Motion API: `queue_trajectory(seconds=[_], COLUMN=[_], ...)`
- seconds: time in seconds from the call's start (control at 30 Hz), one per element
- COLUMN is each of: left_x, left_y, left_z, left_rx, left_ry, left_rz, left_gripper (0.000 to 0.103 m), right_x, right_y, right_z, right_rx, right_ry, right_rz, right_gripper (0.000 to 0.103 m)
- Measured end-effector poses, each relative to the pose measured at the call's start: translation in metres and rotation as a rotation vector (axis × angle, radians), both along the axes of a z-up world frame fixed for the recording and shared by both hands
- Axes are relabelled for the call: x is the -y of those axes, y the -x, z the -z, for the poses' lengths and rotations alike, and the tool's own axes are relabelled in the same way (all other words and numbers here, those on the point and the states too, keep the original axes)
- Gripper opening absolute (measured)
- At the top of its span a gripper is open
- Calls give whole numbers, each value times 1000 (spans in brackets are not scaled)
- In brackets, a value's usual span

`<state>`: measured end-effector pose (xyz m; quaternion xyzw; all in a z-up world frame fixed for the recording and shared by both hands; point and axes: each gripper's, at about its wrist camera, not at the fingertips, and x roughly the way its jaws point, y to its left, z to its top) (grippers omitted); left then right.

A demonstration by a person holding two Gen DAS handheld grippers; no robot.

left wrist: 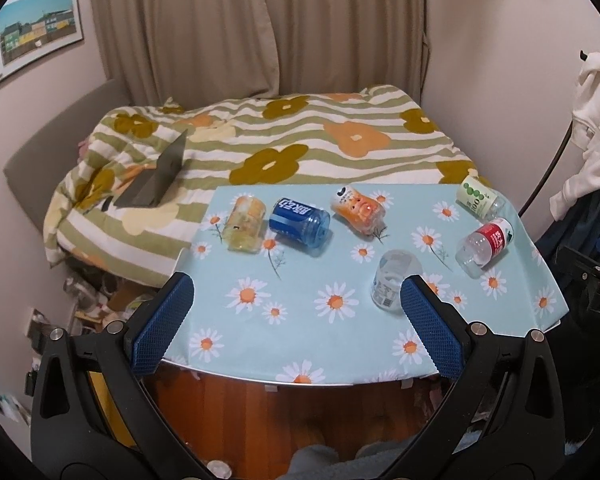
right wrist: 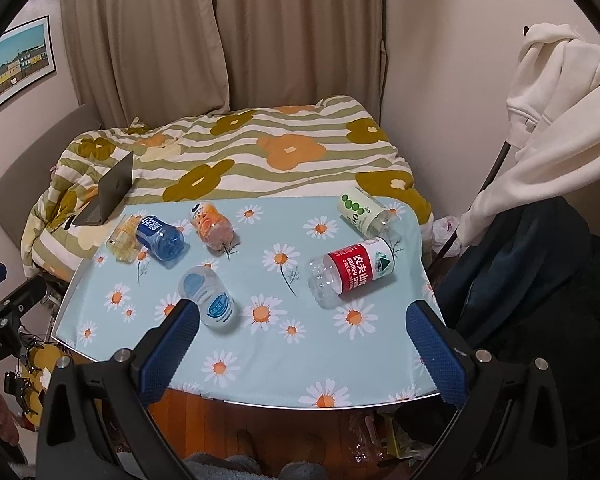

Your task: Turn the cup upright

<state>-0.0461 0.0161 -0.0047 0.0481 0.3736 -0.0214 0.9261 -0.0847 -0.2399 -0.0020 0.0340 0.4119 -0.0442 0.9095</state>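
Nothing righted yet, by the look of it: six cut-off bottle cups lie on their sides on the daisy-print table (right wrist: 340, 360), none upright. Left gripper (left wrist: 296, 320) and right gripper (right wrist: 300, 336) both hang above the near edge, jaws spread wide, nothing between them, touching nothing. Far left lies the yellow cup (left wrist: 245, 223) with the blue cup (left wrist: 300, 222) touching or just beside it; right of those, the orange cup (left wrist: 359, 209). Nearer, about mid-table, the clear cup with a pale blue label (right wrist: 211, 297) lies just beyond the right gripper's left finger (right wrist: 168, 352); in the left wrist view it sits partly behind the right finger (left wrist: 428, 324). On the right side, the red-label cup (right wrist: 350, 270) lies tipped with its clear ribbed end toward the near left, and beyond it at the far right corner the green-dot cup (right wrist: 366, 212). All appear empty; no liquid is visible, though colour in the yellow and orange ones may be label or tint, cannot tell. Which cup is meant is unclear; whole job remains: approach, grip, turn, set down. Bed with laptop (right wrist: 112, 194) lies beyond the table.
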Motion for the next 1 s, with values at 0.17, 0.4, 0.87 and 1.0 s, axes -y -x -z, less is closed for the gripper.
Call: queue_trajectory(seconds=[0.17,0.4,0.87,1.0], left_x=[0,-1,-4,-3], left_y=[0,-1,-6,-8], left_z=[0,-2,-7,-8], left_rx=[0,3,8,8], left_ry=[-1,0,1,-3], left_rz=[1,-3,4,5], left_gripper=[103,103,103,103], right_x=[1,1,0,1], right_y=[0,0,0,-1], right_z=[-1,-2,-2,-2], right_rx=[1,-1,1,0], right_ry=[1,1,2,4], right_rz=[0,1,2,4], right_gripper=[103,103,103,103])
